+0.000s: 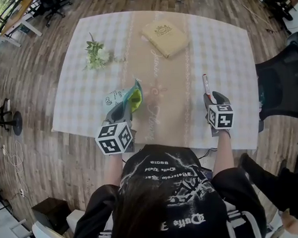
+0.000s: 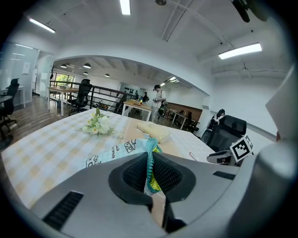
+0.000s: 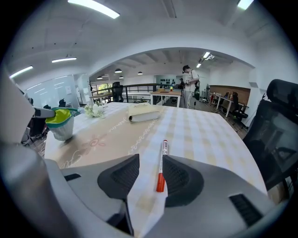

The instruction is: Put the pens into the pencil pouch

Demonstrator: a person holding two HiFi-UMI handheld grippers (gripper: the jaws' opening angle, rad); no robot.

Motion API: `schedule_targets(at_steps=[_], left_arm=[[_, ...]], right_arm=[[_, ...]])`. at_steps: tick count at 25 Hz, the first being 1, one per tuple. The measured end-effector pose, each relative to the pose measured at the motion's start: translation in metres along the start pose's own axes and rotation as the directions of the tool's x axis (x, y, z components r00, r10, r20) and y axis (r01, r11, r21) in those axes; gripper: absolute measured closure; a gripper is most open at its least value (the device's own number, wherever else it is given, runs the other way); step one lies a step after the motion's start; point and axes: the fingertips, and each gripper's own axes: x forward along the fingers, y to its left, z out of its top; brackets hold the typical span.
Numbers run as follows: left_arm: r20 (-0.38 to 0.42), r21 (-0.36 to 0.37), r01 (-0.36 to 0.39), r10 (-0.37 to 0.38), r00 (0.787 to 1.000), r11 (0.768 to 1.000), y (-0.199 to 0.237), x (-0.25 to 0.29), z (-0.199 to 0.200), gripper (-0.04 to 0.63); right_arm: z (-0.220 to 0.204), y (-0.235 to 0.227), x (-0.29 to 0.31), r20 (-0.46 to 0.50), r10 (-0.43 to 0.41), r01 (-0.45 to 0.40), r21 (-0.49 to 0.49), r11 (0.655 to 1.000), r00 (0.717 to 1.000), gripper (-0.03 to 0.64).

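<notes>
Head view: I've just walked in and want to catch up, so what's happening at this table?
A person works at the table with a gripper in each hand. The left gripper is clamped on the rim of the pencil pouch, holding its mouth up and open. The right gripper is open, its jaws on either side of a red-capped pen that lies on the cloth and is not yet gripped.
</notes>
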Motion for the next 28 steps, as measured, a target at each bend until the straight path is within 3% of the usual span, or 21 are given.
schedule_targets(at_steps=[15,22,28], left_arm=[[-0.013,0.009,-0.013,0.013,1.000,1.000,0.003,0.004,0.005,0.566],[-0.011,0.001,-0.015,0.015,1.000,1.000,0.004,0.005,0.005,0.566],[-0.005,-0.003,-0.016,0.016,1.000,1.000,0.004,0.005,0.003,0.566]], right_arm=[[-0.044,-0.028,0.048,-0.156,-0.018,0.027,0.055,0.998,0.988,0.457],[-0.042,-0.027,0.050,-0.167,-0.016,0.025,0.055,0.998,0.986,0.505],[-0.044,-0.032,0.051,-0.169,-0.013,0.033,0.117,0.993,0.986,0.543]])
